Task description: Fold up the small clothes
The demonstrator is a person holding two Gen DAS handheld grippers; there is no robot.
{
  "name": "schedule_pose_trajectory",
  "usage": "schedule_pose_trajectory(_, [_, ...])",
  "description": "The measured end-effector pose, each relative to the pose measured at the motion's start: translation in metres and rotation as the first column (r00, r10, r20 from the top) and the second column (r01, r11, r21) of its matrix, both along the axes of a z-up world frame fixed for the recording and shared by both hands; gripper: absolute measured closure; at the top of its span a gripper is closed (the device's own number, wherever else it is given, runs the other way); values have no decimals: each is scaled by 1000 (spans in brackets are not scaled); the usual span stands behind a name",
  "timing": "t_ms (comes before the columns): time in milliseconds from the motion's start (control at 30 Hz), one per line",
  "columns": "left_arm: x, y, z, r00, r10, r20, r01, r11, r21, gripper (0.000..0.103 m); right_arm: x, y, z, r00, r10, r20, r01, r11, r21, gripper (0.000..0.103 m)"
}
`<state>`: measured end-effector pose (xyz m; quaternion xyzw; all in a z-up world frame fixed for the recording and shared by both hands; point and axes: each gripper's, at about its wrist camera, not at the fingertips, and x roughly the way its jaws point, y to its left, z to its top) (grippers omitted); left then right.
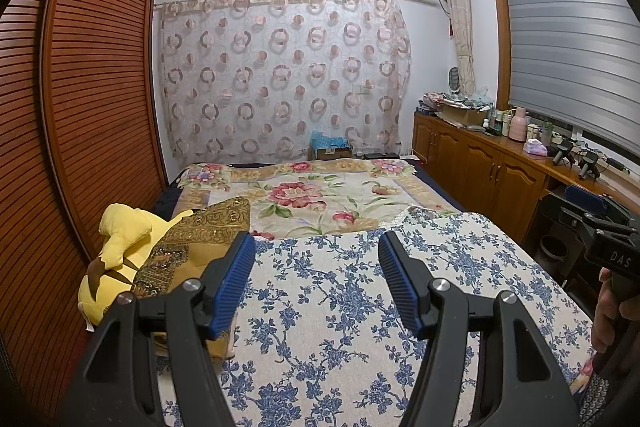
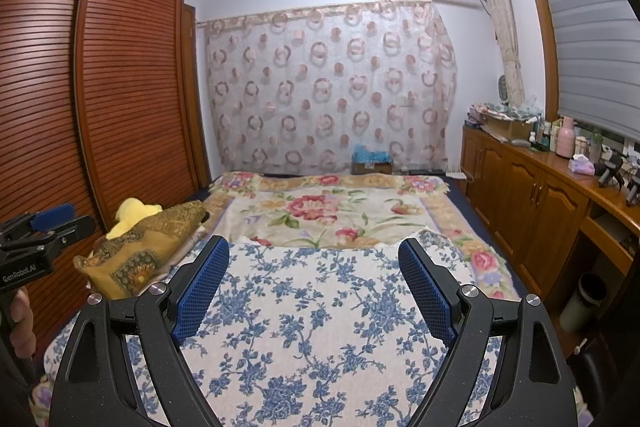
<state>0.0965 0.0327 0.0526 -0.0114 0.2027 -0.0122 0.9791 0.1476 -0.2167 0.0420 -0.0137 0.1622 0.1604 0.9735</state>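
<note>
Clothes to fold cannot be seen on the bed (image 1: 340, 307), only its blue flower cover. Left gripper (image 1: 316, 259) and right gripper (image 2: 314, 267) hang over it, wide open, holding nothing. Yellow toy (image 1: 124, 227) lies beside the pillow (image 1: 208, 223).

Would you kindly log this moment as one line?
left tool: open, empty | right tool: open, empty | both above blue-flowered cloth | no small garment in view
</note>
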Motion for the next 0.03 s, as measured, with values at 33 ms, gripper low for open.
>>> schedule_pose_trajectory(33, [0, -1, 0, 1000, 0, 0, 0, 1000, 0, 39, 0, 0, 0, 1000, 0, 0, 0, 1000, 1, 15])
